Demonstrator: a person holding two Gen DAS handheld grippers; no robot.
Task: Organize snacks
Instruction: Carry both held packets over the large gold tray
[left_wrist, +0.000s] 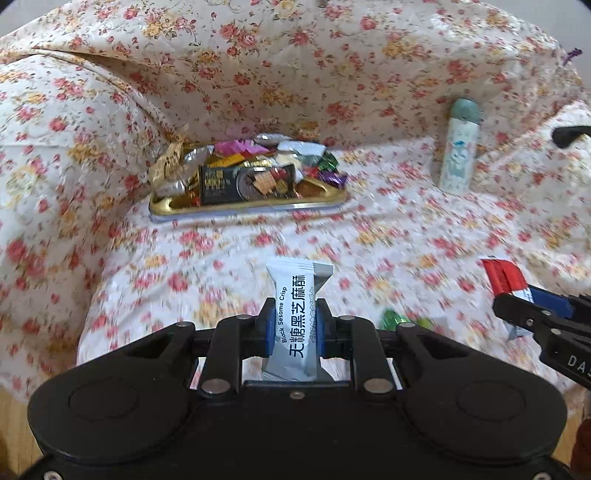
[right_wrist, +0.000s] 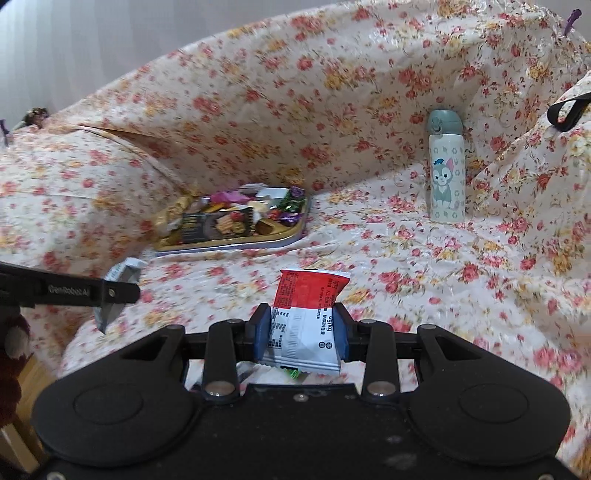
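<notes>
Each gripper (left_wrist: 295, 319) clamped on a snack packet (left_wrist: 297, 291)

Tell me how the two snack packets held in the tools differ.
The left tool's packet is silver-grey with dark blue lettering; the right tool's packet is red above, white below. The grey one looks slimmer, the red one wider. Both are sealed and clamped upright.

Grey sesame-crisp pkt (left_wrist: 295, 314) & red-white pkt (right_wrist: 310, 317) upright, prob. off sofa.

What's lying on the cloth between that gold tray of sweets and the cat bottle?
Nothing: between the gold tray and the cat bottle only bare floral cloth shows, clearest in the right wrist view.
</notes>
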